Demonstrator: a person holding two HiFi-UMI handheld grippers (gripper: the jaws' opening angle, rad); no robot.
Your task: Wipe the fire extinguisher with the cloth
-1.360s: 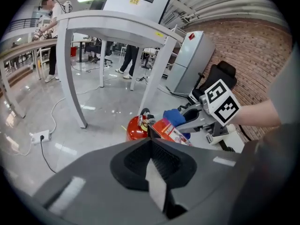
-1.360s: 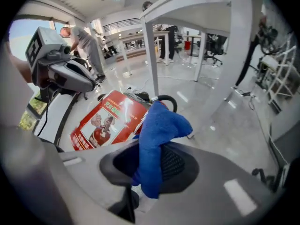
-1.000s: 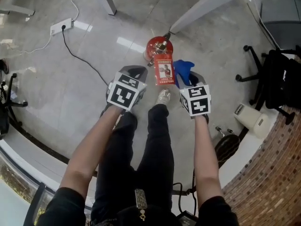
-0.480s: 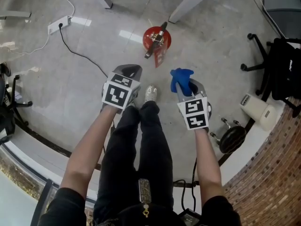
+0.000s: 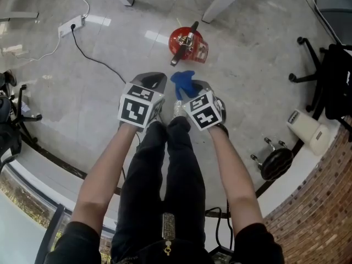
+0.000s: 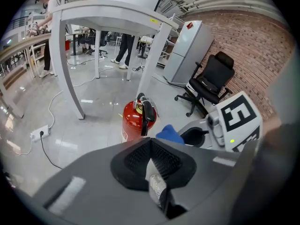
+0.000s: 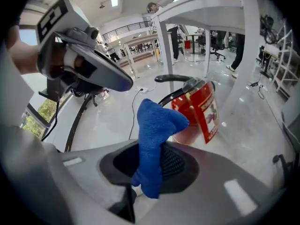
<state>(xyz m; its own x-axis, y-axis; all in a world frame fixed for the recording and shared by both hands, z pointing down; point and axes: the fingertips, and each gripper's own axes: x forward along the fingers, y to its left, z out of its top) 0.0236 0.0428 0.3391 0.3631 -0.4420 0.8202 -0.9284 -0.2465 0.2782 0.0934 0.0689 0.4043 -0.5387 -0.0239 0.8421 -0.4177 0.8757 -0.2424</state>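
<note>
The right gripper [image 5: 192, 88], jaws clamped on a crumpled blue cloth [image 5: 182, 82], has swung leftward beside the left gripper [image 5: 153, 80], whose jaws are closed and empty, leaving the red cylindrical fire extinguisher [image 5: 186, 38] standing farther off, untouched, so wiping seems paused.

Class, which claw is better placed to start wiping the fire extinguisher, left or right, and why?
Right. The right claw is shut on the blue cloth, with the fire extinguisher ahead of it; the left claw is shut and empty.
</note>
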